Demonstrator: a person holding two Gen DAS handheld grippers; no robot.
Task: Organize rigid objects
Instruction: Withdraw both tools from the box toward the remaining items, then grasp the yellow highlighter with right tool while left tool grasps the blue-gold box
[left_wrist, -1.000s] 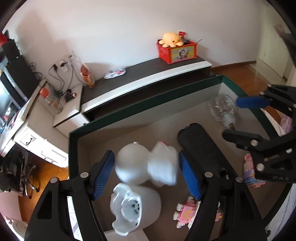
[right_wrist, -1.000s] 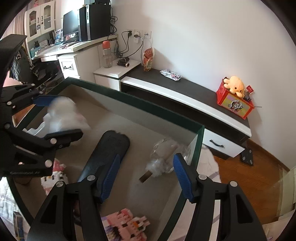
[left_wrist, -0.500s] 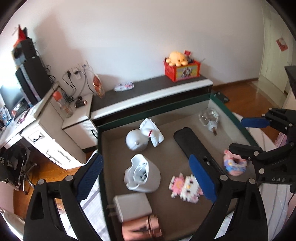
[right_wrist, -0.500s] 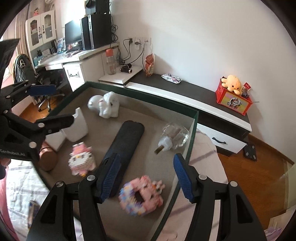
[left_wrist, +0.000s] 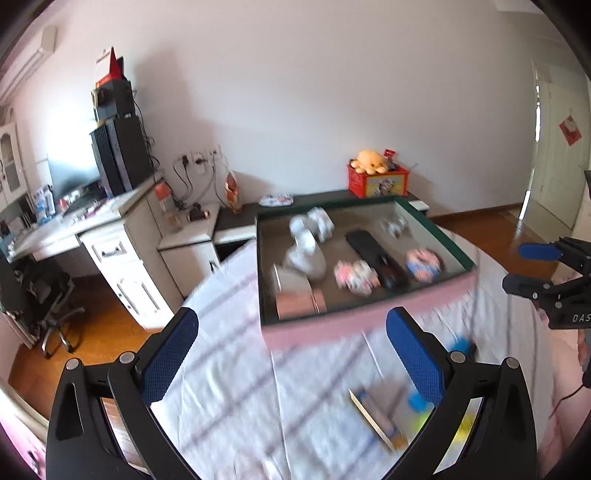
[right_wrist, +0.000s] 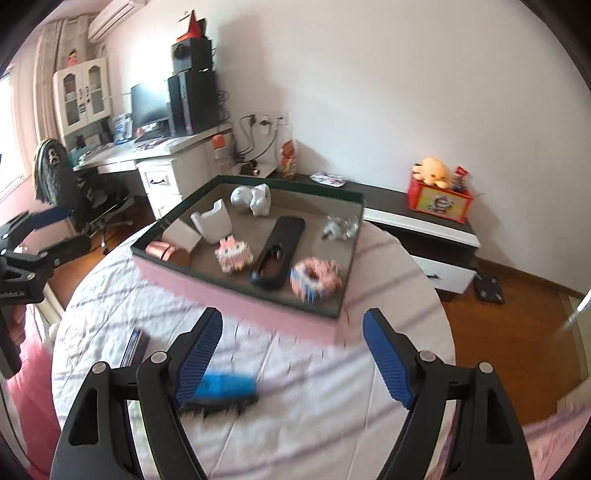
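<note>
Both grippers, left (left_wrist: 291, 354) and right (right_wrist: 291, 354), have just been opening; each gapes wide, nothing between the pads. Sorted items lie in the green-rimmed tray (right_wrist: 243, 286) (blue brush (right_wrist: 225, 386) awaits on the cloth).

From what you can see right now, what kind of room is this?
Probably a bedroom or home study: a white desk with a computer monitor, a stuffed toy on a low cabinet, and a wood floor.
</note>
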